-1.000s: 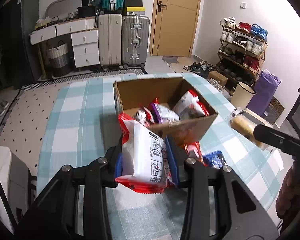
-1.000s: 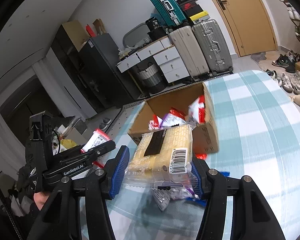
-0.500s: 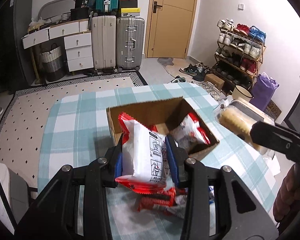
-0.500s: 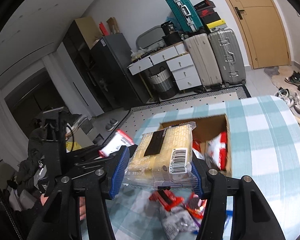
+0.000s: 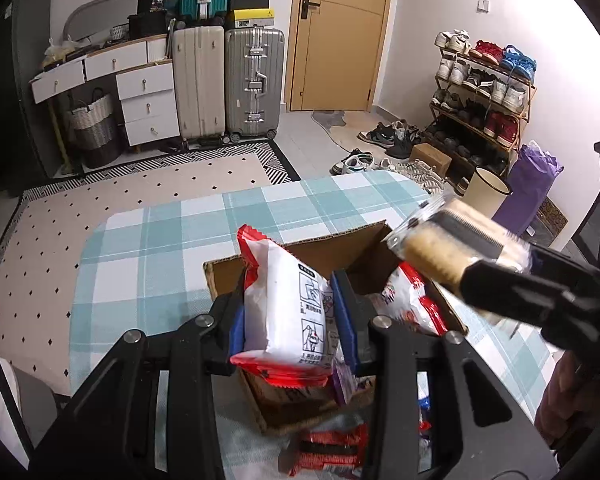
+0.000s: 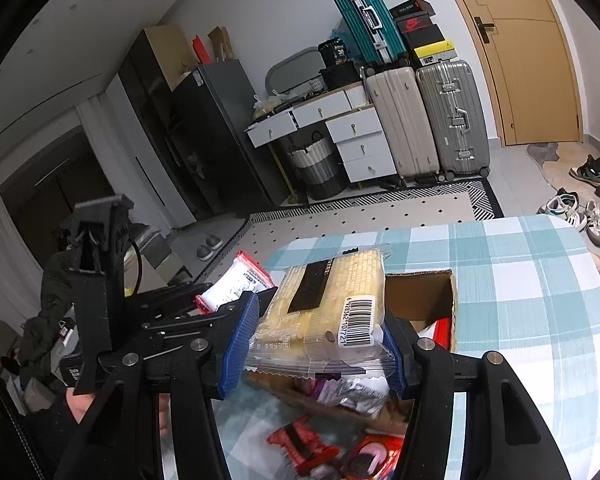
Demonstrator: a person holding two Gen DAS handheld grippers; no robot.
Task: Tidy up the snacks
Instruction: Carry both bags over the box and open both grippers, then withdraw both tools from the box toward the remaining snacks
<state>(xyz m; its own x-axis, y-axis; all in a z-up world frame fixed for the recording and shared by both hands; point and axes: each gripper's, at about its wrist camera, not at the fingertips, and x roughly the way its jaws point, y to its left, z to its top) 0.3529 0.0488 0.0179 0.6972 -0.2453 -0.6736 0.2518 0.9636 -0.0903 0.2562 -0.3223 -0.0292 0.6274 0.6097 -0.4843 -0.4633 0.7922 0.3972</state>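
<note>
My left gripper [image 5: 290, 312] is shut on a white snack bag with red ends [image 5: 284, 304] and holds it over the near left part of an open cardboard box [image 5: 224, 276]. My right gripper [image 6: 318, 340] is shut on a clear pack of yellow crackers with a barcode [image 6: 324, 304], held above the same box [image 6: 454, 300]. The cracker pack also shows in the left wrist view [image 5: 452, 248], over the box's right side. A red and white bag [image 5: 408, 300] lies inside the box.
The box stands on a table with a teal and white checked cloth [image 5: 160, 240]. Loose red snack packs [image 5: 328, 448] lie on the cloth in front of the box, also in the right wrist view [image 6: 304, 444]. Suitcases, drawers and a shoe rack stand beyond the table.
Both grippers have moved forward and up over the box, each still holding its pack. The box now sits lower and nearer in both views.
</note>
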